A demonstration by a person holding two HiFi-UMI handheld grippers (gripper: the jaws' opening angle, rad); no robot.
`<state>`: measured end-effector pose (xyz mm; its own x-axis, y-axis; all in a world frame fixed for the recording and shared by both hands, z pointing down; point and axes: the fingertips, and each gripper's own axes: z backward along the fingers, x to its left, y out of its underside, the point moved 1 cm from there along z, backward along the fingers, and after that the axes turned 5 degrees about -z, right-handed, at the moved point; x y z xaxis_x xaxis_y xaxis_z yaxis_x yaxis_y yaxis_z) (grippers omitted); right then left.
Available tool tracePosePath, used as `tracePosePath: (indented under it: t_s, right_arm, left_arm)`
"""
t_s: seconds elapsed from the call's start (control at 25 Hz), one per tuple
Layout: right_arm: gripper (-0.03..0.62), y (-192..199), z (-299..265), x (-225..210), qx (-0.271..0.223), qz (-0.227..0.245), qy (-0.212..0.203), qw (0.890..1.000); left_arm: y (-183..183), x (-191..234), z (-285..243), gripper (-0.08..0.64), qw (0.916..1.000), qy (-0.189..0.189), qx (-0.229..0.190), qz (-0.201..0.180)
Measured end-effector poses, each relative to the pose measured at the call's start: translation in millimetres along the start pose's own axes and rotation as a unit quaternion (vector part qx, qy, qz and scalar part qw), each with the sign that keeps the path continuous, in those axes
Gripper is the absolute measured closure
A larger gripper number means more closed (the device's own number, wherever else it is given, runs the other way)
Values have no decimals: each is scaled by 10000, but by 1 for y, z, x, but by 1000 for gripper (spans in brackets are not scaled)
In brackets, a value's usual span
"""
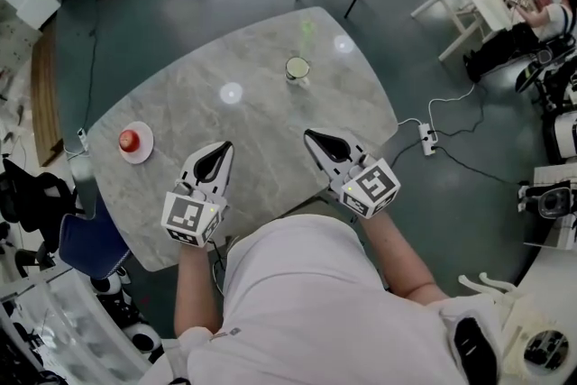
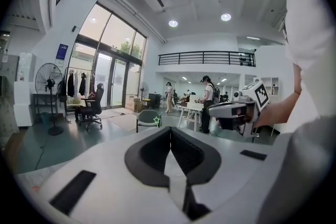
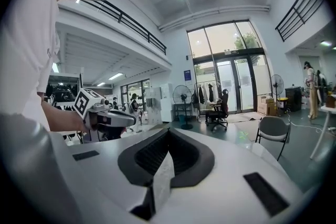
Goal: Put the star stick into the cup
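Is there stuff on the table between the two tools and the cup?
No. Only bare table lies between the left tool, the right tool and the cup. The red thing on the white plate sits far off to the left.

- Cup [image 1: 297, 68]: small and round, pale inside with a darker rim. It stands upright, mouth up, on the grey marbled counter [image 1: 261, 126], on the far half and a little right of the middle, well in from the edges.
- Star stick [image 1: 307, 32]: pale green and faint. In the head view it is a thin streak starting just beyond the cup and running toward the far edge. Whether its foot sits inside the cup cannot be told.
- Star stick head [image 2: 156, 120]: in the left gripper view it is a small green star outline, held up off the counter.
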<state>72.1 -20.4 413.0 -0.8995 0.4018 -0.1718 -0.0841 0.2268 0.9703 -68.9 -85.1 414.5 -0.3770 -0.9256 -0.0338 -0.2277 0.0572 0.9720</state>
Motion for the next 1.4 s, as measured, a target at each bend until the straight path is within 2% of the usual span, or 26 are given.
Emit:
tracePosePath:
  t_s: [0.28, 0.68, 0.96, 1.4]
  right_arm:
    - [582, -2, 15, 7, -150, 4, 150, 9998]
    - [582, -5, 13, 10, -245, 112, 296, 9992]
    - [583, -2, 5, 15, -127, 259, 194, 9994]
    - [583, 5, -2, 12, -64, 12, 109, 9999]
  left_arm:
    - [-13, -9, -1, 557, 9994, 174, -246, -181]
    - [-17, -13, 3, 557, 9981, 157, -335, -497]
    - [-17, -8, 3, 557, 9985, 121, -332, -416]
    - [-9, -3, 0, 557, 9991, 119, -228, -339]
